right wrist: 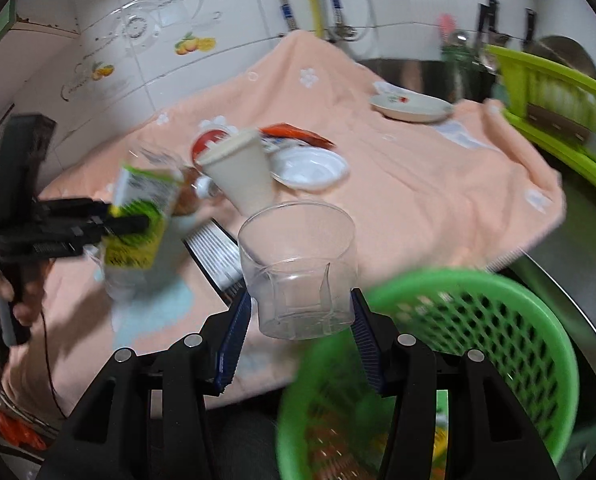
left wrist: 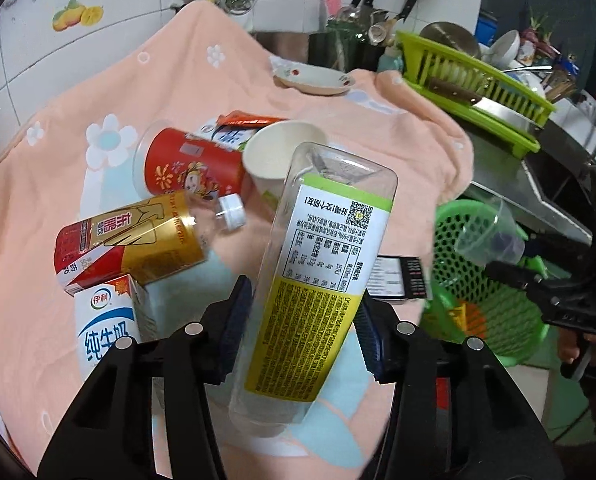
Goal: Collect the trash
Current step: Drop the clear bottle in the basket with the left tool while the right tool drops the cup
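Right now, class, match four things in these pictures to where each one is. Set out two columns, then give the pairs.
1. clear plastic bottle
2. clear plastic cup
3. paper cup
4. floral plate

A. at the far edge of the peach cloth
B. in the right gripper
C. in the left gripper
D. on its side among the cartons

Pairs: 1-C, 2-B, 3-D, 4-A

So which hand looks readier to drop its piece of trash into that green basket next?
Probably the right. The right gripper holds the clear plastic cup right at the rim of the green basket. The left gripper holds the empty bottle over the peach cloth, farther from the basket.
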A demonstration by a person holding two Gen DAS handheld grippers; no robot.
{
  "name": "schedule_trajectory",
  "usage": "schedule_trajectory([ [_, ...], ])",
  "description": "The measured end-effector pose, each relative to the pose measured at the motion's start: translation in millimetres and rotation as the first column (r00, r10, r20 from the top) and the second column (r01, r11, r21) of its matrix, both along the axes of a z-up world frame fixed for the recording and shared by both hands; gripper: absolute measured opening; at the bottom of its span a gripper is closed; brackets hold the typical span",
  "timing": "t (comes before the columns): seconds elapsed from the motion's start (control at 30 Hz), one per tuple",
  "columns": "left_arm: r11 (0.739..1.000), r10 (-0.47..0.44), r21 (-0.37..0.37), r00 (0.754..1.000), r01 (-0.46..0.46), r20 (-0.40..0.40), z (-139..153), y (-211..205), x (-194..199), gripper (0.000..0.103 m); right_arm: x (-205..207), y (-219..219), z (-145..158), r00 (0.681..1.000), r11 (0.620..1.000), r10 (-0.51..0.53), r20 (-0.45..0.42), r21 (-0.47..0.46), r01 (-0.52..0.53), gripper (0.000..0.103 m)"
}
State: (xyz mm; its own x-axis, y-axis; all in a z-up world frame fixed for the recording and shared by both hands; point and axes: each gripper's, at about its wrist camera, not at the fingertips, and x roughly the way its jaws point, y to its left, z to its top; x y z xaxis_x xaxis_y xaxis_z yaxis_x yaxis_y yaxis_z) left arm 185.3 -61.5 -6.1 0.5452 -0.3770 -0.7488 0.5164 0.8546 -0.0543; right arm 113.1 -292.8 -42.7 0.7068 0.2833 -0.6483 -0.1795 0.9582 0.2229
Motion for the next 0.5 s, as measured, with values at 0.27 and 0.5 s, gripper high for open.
schedule_trajectory([
  [0.27,0.995,-0.080,-0.053,0.997,0.080,0.014,19.2,-31.9,-23.6,0.049,-41.3,-50.8,-34.6,0.986,0.990,-0.140,-0.087,-0.045,0.137,0.050],
  [0.5,0.979,-0.177,-0.096,0.984,0.177,0.007,25.3,-81.0,-38.8,0.049,-65.7,-77.7,-41.4,0.973,0.976,-0.214,-0.083,-0.060,0.210,0.062],
])
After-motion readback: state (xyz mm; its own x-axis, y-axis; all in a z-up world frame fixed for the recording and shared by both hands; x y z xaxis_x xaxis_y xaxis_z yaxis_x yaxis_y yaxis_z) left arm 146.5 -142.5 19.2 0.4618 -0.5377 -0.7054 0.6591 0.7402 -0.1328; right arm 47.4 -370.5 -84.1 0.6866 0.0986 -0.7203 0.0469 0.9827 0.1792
